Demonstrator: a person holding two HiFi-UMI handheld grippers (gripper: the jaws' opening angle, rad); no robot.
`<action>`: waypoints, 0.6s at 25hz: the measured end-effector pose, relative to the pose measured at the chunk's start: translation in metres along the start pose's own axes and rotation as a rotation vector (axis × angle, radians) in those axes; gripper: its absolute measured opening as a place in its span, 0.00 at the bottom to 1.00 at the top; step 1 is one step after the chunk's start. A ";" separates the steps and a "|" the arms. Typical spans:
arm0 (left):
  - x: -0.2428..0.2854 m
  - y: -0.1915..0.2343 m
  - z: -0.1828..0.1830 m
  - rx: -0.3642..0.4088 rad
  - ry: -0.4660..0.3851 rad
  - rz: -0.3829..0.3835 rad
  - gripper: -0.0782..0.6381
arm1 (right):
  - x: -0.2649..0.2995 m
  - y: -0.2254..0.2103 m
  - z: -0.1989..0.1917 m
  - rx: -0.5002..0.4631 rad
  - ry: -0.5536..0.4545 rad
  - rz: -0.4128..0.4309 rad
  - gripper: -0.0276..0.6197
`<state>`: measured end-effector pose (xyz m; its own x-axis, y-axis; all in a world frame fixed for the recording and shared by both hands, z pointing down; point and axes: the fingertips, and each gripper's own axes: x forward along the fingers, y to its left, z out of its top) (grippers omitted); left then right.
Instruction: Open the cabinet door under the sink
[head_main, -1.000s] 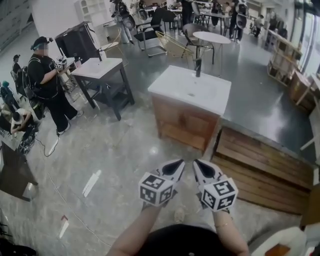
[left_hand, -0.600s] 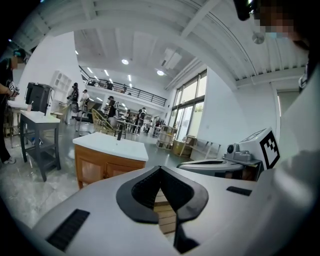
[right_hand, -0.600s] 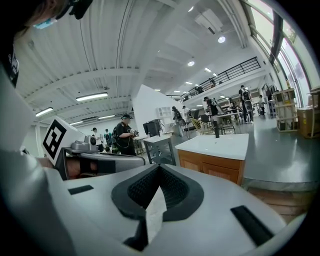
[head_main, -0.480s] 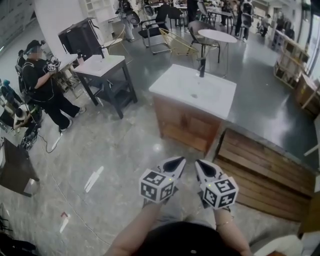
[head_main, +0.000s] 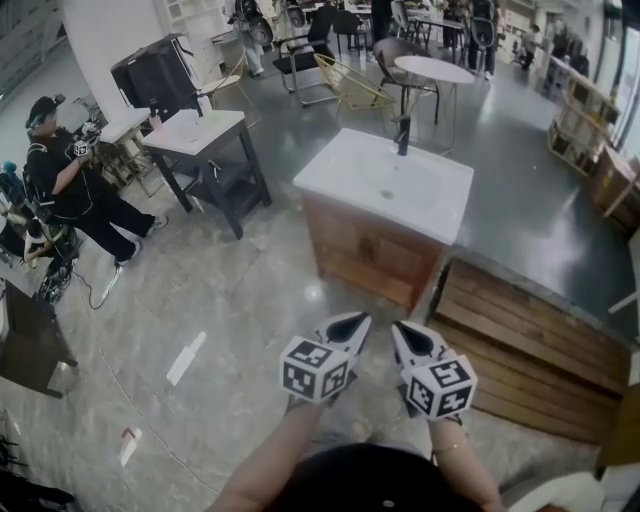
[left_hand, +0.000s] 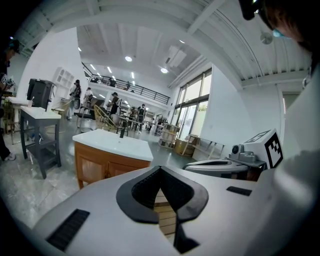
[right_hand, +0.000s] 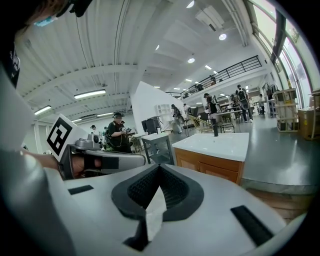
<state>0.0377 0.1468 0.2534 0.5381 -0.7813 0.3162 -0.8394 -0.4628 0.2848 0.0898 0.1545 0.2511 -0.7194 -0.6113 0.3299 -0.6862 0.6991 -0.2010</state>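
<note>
The wooden sink cabinet with its white sink top and black faucet stands on the floor ahead of me, both doors closed. My left gripper and right gripper are held side by side in the air, well short of the cabinet, pointing at it. Each is shut with nothing between its jaws. The cabinet lies left of the closed left gripper in the left gripper view. It lies right of the closed right gripper in the right gripper view.
A low wooden slatted platform lies on the floor right of the cabinet. A dark-framed table with a white top stands to the left, and a person in black beyond it. Chairs and a round table fill the back.
The view has crept toward the cabinet, which sits slightly nearer. Both grippers keep their place in the head view, still shut. The person at the left has drifted further left.
</note>
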 end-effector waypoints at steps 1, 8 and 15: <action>0.004 0.003 -0.001 0.000 0.005 -0.004 0.12 | 0.004 -0.002 0.000 0.003 0.000 -0.003 0.05; 0.032 0.039 0.008 -0.004 0.039 -0.029 0.12 | 0.047 -0.021 0.013 0.015 0.007 -0.034 0.05; 0.066 0.096 0.024 -0.006 0.079 -0.068 0.12 | 0.117 -0.046 0.028 0.030 0.031 -0.066 0.05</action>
<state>-0.0096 0.0406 0.2796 0.5979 -0.7128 0.3665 -0.8007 -0.5106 0.3133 0.0338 0.0400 0.2728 -0.6687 -0.6439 0.3717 -0.7356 0.6455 -0.2053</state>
